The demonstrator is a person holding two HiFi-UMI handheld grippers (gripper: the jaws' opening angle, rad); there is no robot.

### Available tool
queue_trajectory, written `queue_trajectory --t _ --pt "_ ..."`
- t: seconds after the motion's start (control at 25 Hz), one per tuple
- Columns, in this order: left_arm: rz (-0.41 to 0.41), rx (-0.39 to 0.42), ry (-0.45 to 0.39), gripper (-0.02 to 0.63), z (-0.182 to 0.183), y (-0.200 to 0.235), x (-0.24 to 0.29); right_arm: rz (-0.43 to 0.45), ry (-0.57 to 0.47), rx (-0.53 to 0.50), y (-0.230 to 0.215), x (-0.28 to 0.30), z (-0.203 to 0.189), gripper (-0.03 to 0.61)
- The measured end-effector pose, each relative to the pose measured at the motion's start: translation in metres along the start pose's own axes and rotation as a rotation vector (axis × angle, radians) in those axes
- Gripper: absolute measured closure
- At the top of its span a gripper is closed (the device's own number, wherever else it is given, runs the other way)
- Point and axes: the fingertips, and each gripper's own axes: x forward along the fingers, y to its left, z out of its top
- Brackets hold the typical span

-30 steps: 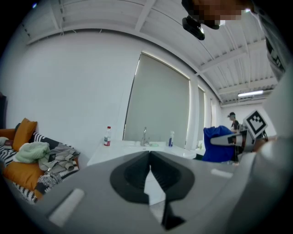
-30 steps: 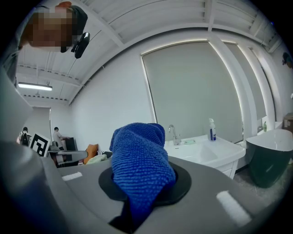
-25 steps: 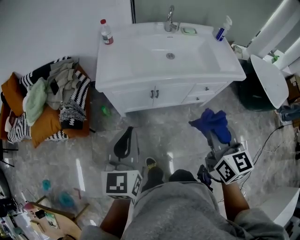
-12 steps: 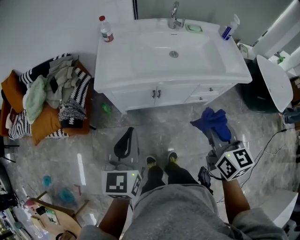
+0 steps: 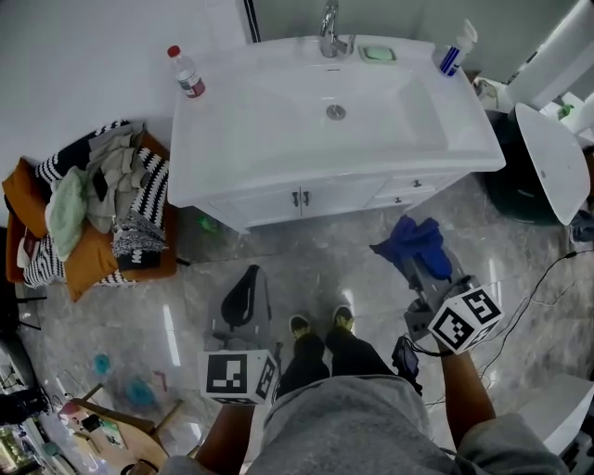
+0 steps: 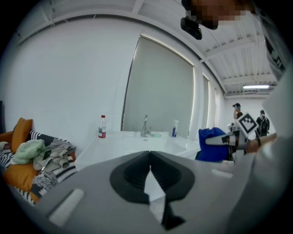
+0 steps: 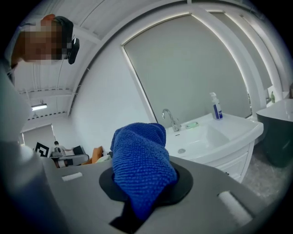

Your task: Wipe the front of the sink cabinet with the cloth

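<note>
Head view, floor (image 5: 316,264): I see bare grey tile between my shoes and the cabinet, the widest open room I have.
Sink cabinet (image 5: 306,197): white, ahead of both grippers; its front with two door handles sits under the overhanging edge of the countertop (image 5: 232,139), and neither gripper touches it.
Left margin: a pile of clothes (image 5: 93,204) on orange cushions lies beside the cabinet's left corner, with a strip of floor between them.
Right margin: a white rounded fixture (image 5: 548,158) and a dark bin (image 5: 506,181) crowd the cabinet's right end; a thin cable (image 5: 543,278) trails on the floor near my right gripper.
Cloth (image 5: 415,243): blue, bunched, held up off the floor in front of the cabinet's right half, apart from it. In the right gripper view it fills the space between the jaws and stands up past them.
Right gripper (image 5: 429,276): clamped on the cloth.
Left gripper (image 5: 249,274): low over the floor, left of my shoes; in the left gripper view the jaw tips meet with nothing between them.
Countertop edge items: a bottle (image 5: 187,74) at the back left corner, a faucet (image 5: 329,28) at the back centre, a spray bottle (image 5: 451,56) at the back right.
</note>
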Motion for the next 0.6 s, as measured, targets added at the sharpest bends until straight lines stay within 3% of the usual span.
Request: queue_trajectory --t 0.32,0.6 --pt "0.02 0.024 0.01 0.603 -0.03 0.008 0.05 -0.123 0.023 -0.018 -0.075 0.035 -0.04 0.514" --pt "0.032 0.042 0.014 0.603 -0.099 0.021 0.088 -0.193 0.075 -0.042 -0.13 0.074 -0.1 0.514"
